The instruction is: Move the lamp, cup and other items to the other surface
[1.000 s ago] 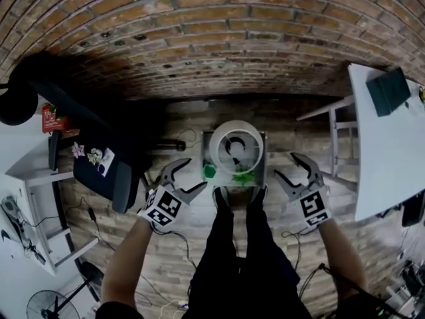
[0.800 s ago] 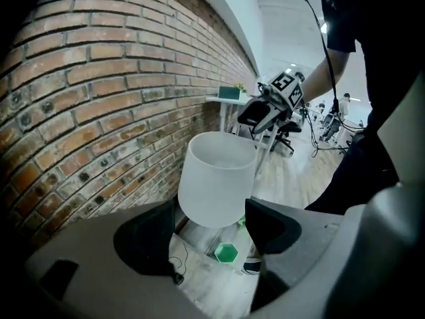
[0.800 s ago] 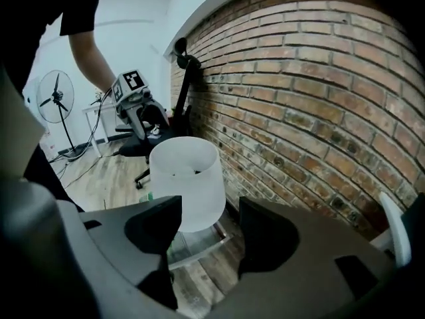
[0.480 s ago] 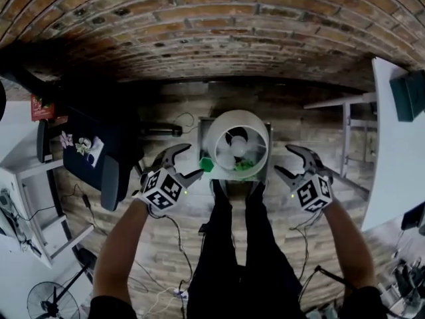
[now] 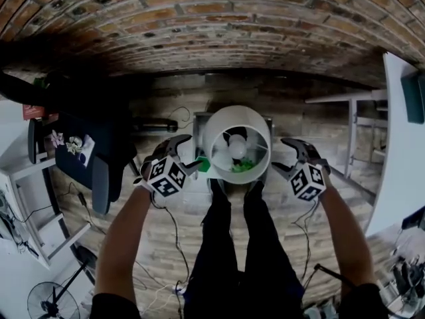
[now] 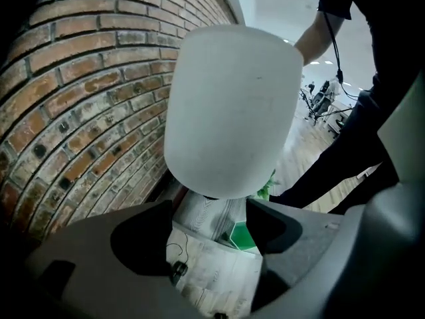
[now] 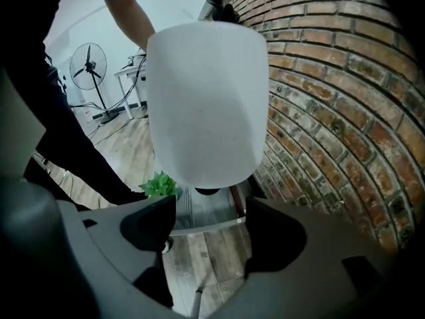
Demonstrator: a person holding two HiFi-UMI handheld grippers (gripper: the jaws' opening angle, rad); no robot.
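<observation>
Small table: low, set against a brick wall. All listed items are on it, so no transfer has begun.

Lamp: white shade, bulb visible inside, standing at about the table's middle. It is untouched.

Left gripper: claw spread and empty, just beside the shade's left side.

Right gripper: claw spread, having just been opening, with nothing between the jaws. It sits near the shade's right side. Judged a two-sided reach for the lamp, grip pending.

Plant: green, at the table's near edge.

Cup: green, at the near left corner.

Against the earlier frame, both grippers have dropped and drawn in to flank the shade, which now looms larger.
</observation>
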